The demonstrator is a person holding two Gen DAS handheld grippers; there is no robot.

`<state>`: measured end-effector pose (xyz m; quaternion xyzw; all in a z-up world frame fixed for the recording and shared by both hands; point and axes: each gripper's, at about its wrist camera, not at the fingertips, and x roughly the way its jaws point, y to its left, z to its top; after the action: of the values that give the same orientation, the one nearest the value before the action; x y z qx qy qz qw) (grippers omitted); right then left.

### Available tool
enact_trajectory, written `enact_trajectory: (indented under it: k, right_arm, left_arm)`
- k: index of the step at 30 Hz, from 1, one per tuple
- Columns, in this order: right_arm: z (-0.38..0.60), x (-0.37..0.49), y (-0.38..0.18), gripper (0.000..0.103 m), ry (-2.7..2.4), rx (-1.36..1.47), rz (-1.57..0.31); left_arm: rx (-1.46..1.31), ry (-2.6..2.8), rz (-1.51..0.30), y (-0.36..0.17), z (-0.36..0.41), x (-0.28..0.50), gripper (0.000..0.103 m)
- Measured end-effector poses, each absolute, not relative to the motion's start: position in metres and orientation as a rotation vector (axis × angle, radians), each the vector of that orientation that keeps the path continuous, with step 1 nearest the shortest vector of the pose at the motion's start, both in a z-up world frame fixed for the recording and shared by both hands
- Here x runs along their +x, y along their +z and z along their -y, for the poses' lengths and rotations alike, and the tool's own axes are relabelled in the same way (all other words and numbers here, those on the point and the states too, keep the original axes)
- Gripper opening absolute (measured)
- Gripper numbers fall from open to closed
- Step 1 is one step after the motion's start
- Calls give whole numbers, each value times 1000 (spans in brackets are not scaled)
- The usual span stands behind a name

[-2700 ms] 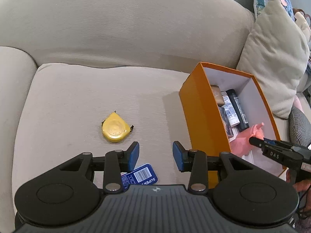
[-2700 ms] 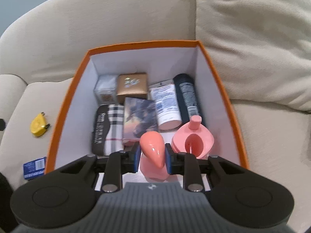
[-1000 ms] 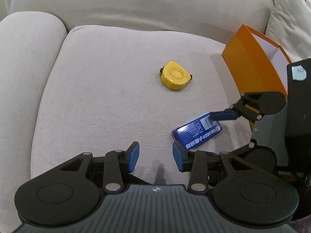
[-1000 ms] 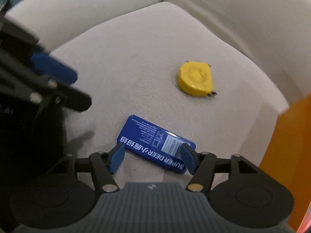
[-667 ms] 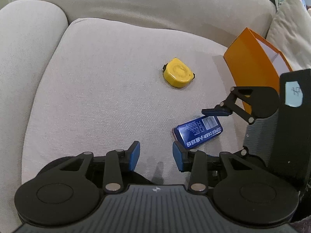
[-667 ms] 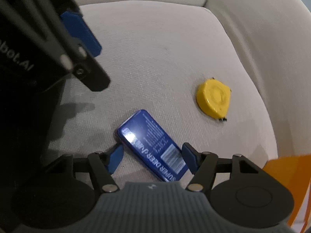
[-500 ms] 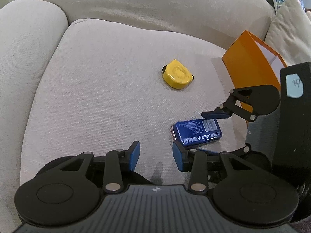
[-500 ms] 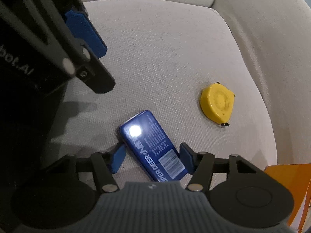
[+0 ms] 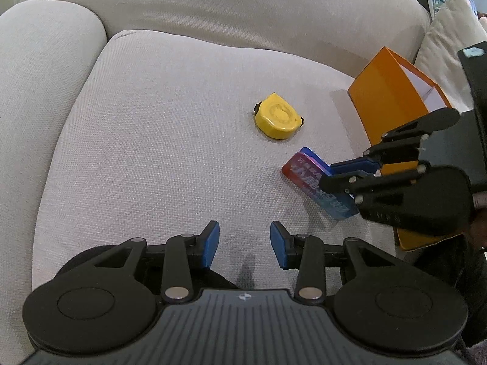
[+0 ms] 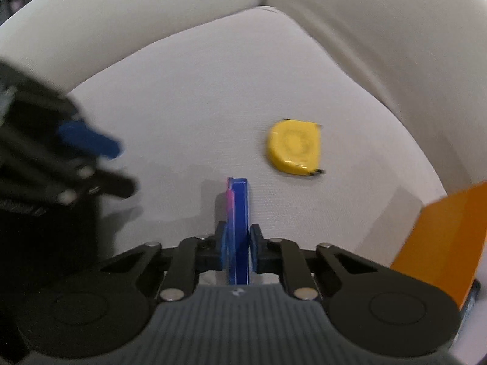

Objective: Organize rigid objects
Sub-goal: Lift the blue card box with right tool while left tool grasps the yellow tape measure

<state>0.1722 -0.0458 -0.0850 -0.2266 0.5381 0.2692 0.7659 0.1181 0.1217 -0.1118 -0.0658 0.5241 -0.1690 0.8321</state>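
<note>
My right gripper (image 10: 239, 248) is shut on a flat blue tin (image 10: 239, 213), held on edge just above the sofa seat. In the left wrist view the same tin (image 9: 307, 176) shows its blue and red face, tilted, in the right gripper (image 9: 350, 172). A yellow tape measure (image 9: 277, 119) lies on the seat beyond it; it also shows in the right wrist view (image 10: 295, 147). My left gripper (image 9: 244, 245) is open and empty, low over the seat, left of the tin. The orange box (image 9: 392, 115) stands at the right.
The beige seat cushion (image 9: 167, 137) spreads left and ahead, with the armrest (image 9: 39, 70) at the left and the backrest (image 9: 228, 9) behind. A cream pillow (image 9: 450, 45) leans behind the box. The box edge (image 10: 444, 234) shows at right.
My right gripper has closed on the blue tin and lifted it off the seat, turning it on edge. My left gripper has stayed open in much the same place.
</note>
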Motion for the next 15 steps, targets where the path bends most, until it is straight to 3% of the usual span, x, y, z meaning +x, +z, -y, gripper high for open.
enact_trajectory:
  k: [7, 12, 15]
  right_arm:
    - [56, 179, -90, 15, 553, -370, -1197]
    - [68, 179, -86, 14, 493, -256, -1184]
    - [82, 183, -79, 14, 451, -174, -1186]
  left_arm:
    - [-51, -403, -1068, -105, -108, 121, 46]
    - [164, -450, -998, -95, -87, 129, 47]
    - [254, -479, -957, -91, -73, 140, 51]
